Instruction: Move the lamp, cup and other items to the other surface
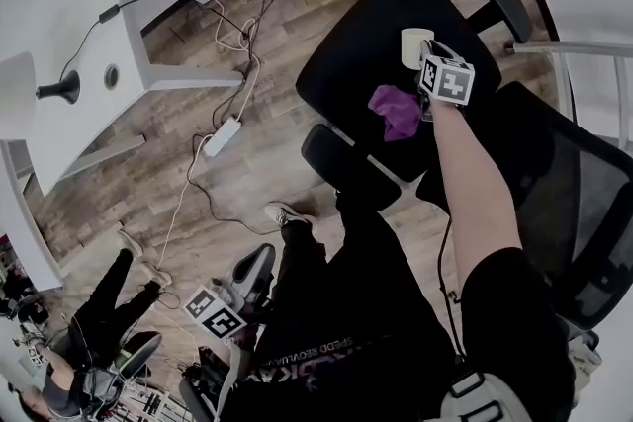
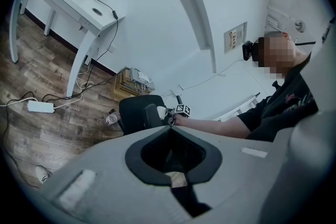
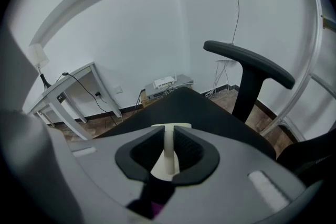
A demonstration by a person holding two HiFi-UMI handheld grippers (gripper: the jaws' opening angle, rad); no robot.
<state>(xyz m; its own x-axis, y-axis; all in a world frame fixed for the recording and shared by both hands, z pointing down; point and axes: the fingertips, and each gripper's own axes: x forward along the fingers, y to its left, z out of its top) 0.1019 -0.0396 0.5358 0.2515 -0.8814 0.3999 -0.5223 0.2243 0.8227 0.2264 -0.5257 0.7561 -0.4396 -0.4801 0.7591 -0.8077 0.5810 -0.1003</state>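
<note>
My right gripper [image 3: 169,139] reaches out to the upper right of the head view, its marker cube at the end of my outstretched arm. Its jaws are closed down to a narrow gap on the wall of the cream cup [image 1: 412,42]. In the right gripper view the pads press on either side of that thin wall, with the rim showing edge-on just past the tips. The cup is over the seat of the black office chair [image 1: 356,64], near its far edge. I cannot tell whether its base is resting on the seat. A crumpled purple cloth [image 1: 396,111] lies on the same seat, just nearer to me than the cup and apart from it.

My left gripper [image 2: 170,139] hangs low at the bottom left of the head view, beside my leg and above the wooden floor [image 1: 148,173]. In the left gripper view its dark pads are together and there is nothing between them.

The lamp [image 1: 40,92] stands on the white desk [image 1: 99,35] at the upper left of the head view, well apart from the chair. Its dark base is on the desktop, its pale shade is at the frame's left edge, and its cable runs across the desk. A white power strip [image 1: 223,135] lies on the floor between desk and chair, with cords trailing from it. A second chair with a mesh back [image 1: 584,203] sits at the right edge, just beside the first.
</note>
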